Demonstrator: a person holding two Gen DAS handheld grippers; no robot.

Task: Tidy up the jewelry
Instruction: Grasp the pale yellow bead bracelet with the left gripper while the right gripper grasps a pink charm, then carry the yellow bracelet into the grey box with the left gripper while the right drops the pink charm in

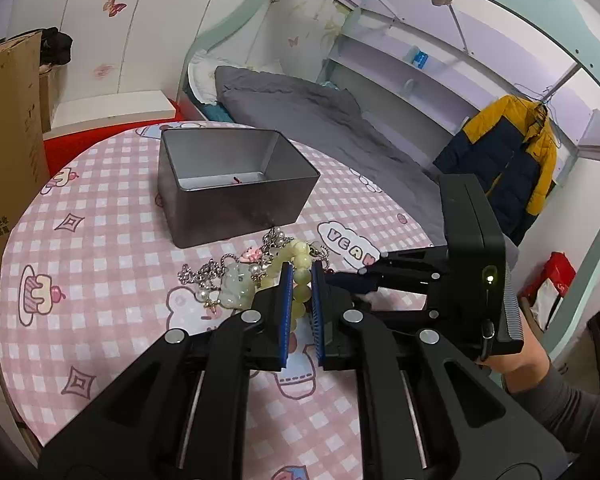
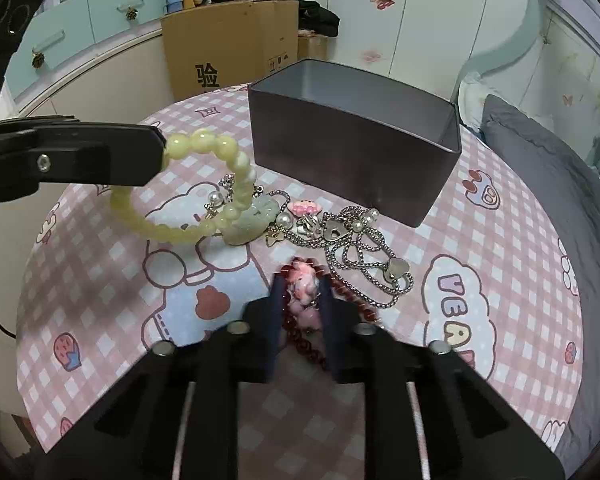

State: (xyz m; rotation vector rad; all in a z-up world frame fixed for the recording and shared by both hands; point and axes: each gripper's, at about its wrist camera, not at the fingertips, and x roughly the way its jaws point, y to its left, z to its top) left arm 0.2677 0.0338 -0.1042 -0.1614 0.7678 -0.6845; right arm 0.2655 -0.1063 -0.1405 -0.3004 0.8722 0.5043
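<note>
My left gripper (image 1: 301, 276) is shut on a yellow-green bead bracelet (image 1: 296, 256), which hangs from its tip (image 2: 161, 152) a little above the pink checked tablecloth (image 2: 112, 280). My right gripper (image 2: 302, 286) is shut on a dark red bead bracelet (image 2: 300, 332) at its pink charm (image 2: 305, 286), low over the cloth; this part is blurred. Between the grippers and the open grey tin (image 2: 352, 140) lies a heap with a pale jade pendant (image 2: 252, 216), pearls and silver chains (image 2: 364, 248). The tin (image 1: 236, 184) holds one small red item (image 1: 236, 179).
The round table's edge (image 2: 572, 320) curves close on the right, with a grey-covered bed (image 1: 320, 120) beyond it. A cardboard box (image 2: 228, 40) stands behind the table. A person's hand and grey sleeve (image 1: 540, 380) hold the right gripper.
</note>
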